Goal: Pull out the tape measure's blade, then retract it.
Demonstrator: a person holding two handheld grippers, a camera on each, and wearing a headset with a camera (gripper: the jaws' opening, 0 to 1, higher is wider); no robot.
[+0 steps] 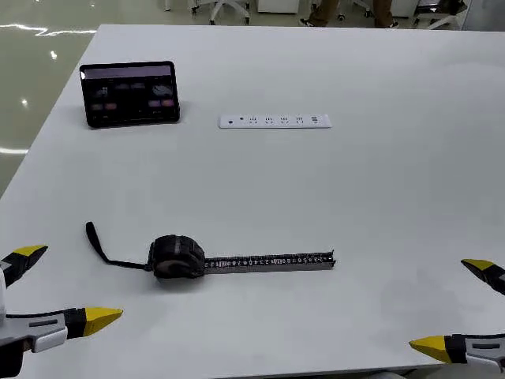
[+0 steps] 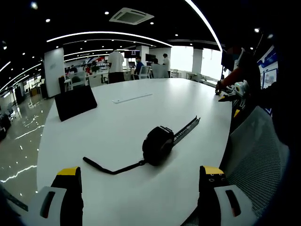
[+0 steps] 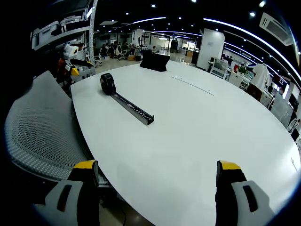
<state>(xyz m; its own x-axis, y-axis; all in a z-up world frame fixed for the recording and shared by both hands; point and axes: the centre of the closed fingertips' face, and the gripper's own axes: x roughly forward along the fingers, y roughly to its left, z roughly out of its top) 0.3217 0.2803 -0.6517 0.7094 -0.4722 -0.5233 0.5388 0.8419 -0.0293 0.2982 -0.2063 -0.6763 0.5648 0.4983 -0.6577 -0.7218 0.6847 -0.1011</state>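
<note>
A black tape measure (image 1: 177, 257) lies on the white table (image 1: 316, 189), its wrist strap (image 1: 101, 246) trailing left. Its blade (image 1: 268, 261) is pulled out to the right and lies flat, ending at the hook (image 1: 332, 259). In the left gripper view the tape measure (image 2: 158, 144) sits ahead of the open yellow-tipped jaws, apart from them. My left gripper (image 1: 47, 288) stands open at the table's near left edge. The right gripper (image 1: 465, 308) is open at the near right, well clear of the blade (image 3: 132, 108), with the case (image 3: 107, 83) beyond.
A dark tablet (image 1: 129, 93) stands propped at the back left. A white power strip (image 1: 274, 121) lies flat beyond the tape measure. A mesh chair (image 3: 37, 136) sits by the table's near edge. People stand at desks (image 2: 115, 61) far off.
</note>
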